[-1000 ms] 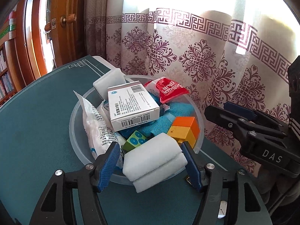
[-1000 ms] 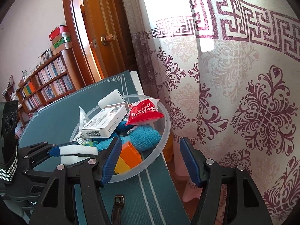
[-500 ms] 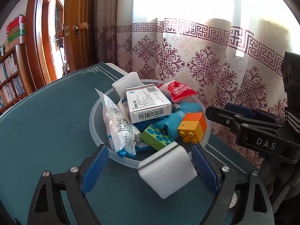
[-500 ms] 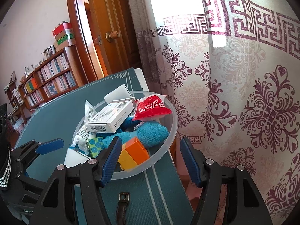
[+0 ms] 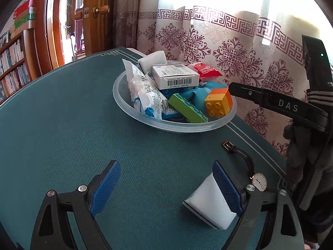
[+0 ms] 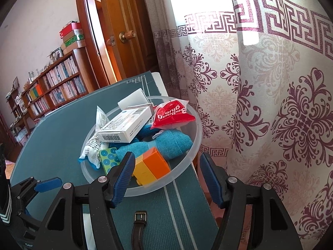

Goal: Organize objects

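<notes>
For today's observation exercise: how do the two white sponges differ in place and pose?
One sponge lies on the table, out of the bowl, against one pad of the open left gripper. The other sponge sits in the bowl at its far rim, tilted up behind the box and partly hidden. Both are white blocks.

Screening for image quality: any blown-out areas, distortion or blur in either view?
Left wrist view: window behind the patterned curtain blown out, fisheye bends the teal table, clear plastic bowl sharp. Right wrist view: same glare at top, dark corners, no blur.
</notes>
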{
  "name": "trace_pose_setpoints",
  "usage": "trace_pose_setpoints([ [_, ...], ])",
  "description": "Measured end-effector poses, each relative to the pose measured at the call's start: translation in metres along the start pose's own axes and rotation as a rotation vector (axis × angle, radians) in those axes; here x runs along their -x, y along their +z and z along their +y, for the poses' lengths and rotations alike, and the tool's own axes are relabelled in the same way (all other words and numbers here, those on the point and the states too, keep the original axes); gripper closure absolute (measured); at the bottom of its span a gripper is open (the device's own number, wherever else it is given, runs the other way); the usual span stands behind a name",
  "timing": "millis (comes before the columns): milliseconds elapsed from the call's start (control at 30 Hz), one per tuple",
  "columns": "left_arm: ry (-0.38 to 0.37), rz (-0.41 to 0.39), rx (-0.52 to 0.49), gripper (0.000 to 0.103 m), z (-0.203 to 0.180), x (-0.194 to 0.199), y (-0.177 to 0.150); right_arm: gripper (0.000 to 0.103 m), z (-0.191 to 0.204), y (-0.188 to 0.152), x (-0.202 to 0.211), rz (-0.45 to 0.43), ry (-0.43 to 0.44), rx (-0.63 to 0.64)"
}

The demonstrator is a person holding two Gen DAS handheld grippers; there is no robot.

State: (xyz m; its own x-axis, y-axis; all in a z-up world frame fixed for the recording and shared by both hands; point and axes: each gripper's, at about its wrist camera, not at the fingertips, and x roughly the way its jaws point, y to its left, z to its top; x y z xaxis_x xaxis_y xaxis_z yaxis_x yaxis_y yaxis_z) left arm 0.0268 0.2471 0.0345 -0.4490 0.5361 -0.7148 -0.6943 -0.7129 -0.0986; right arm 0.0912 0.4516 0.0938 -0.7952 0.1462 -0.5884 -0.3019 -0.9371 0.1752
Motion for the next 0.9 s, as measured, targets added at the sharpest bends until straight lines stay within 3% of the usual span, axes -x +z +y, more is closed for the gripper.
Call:
trace_pose_setpoints([
  [433, -0.058, 0.009, -0.164, 0.013, -0.037, 0.018, -0.016, 0.037, 0.003, -0.002, 0.0, 0.008, 0.014, 0.001],
  [633, -0.085, 0.063, -0.196, 0.03, -0.042, 0.002, -0.022, 0.037, 0.004, -0.002, 0.002, 0.007, 0.016, 0.002],
  [700, -0.106, 0.063, -0.207, 0.04, -0.045, 0.002, -0.023, 0.037, 0.004, -0.002, 0.002, 0.007, 0.016, 0.001],
  [900, -0.101, 0.04, -0.215, 0.043, -0.047, 0.008, -0.02, 0.037, 0.003, -0.001, 0.004, 0.004, 0.017, -0.005],
])
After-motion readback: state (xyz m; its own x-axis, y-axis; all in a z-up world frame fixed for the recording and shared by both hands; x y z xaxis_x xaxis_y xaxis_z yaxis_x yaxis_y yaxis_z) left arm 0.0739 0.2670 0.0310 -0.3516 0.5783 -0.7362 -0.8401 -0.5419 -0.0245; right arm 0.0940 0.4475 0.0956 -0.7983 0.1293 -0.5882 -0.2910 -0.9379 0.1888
